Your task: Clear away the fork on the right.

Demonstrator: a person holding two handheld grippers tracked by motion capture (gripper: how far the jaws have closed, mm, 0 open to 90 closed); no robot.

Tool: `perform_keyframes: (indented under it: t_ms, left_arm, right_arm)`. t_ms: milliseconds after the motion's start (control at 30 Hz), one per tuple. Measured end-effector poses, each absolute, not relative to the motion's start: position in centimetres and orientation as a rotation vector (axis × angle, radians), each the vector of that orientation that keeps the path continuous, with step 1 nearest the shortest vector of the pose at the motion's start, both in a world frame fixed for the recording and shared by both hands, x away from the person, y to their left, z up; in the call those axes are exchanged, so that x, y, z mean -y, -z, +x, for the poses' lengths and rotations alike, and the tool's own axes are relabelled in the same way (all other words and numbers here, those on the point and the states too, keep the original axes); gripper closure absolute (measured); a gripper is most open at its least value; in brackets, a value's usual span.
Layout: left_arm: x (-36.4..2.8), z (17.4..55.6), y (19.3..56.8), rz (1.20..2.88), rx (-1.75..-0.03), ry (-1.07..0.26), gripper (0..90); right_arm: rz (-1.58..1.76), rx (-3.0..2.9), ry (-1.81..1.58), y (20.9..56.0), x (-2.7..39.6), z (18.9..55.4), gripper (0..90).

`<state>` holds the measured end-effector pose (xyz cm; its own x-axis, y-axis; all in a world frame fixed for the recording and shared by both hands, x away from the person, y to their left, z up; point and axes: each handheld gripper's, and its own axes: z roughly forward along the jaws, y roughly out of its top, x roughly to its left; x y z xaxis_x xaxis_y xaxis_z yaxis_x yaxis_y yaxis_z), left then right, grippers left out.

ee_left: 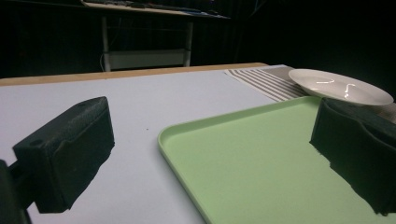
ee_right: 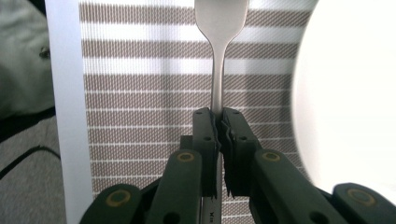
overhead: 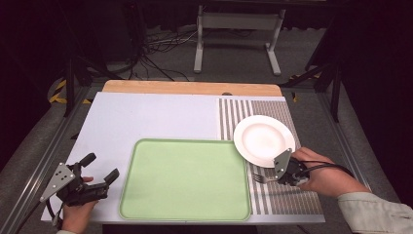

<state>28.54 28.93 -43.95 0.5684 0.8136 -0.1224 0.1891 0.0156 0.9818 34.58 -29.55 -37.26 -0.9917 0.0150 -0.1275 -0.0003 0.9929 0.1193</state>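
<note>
Largest first: white table (overhead: 146, 117), wooden strip along its far edge. Green tray (overhead: 185, 179) at the near middle, bare, taken as the landmark. Just right of the tray, a striped mat (overhead: 292, 204); on the mat's far half, beyond the tray's far right corner and slightly overlapping it, a white plate (overhead: 263, 140), also bare. Near side of the plate, just right of the tray's right edge, the right gripper (overhead: 278, 179), pointing toward the tray, jaws squeezed nearly together on the handle of a fork (overhead: 259, 179). Seen along that gripper's own jaws: fork (ee_right: 219, 56) handle pinched between the two pads, bowl and tines ahead over the stripes, plate (ee_right: 345, 102) rim off to one side. Tines in the high view just short of the tray's edge, apparently a little clear of the mat, though contact hard to judge. Left of the tray's near left corner, the left gripper (overhead: 100, 169), jaws spread wide, nothing between them, resting near the table's edge; tray (ee_left: 261, 158) lying ahead between its jaws in its own view, plate (ee_left: 341, 86) beyond. Judged progress: early. Done: fork gripped. Left: carrying it and setting it down, probably on the tray or by the plate; destination not readable from here. Plate untouched, left gripper idle.
</note>
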Motion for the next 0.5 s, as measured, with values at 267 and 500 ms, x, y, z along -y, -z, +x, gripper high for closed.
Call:
perform_keyframes:
  t_ms: [267,500]
  left_arm:
    - [-29.0,28.5,43.9,1.513,-0.891,-0.607,0.2]
    - [-29.0,28.5,43.9,1.506,-0.892,-0.606,0.2]
  right_arm:
    - [0.075,-2.961,-0.318,35.9,29.6,34.4,85.2]
    - [0.073,-2.896,-0.482,34.5,29.4,34.3,85.2]
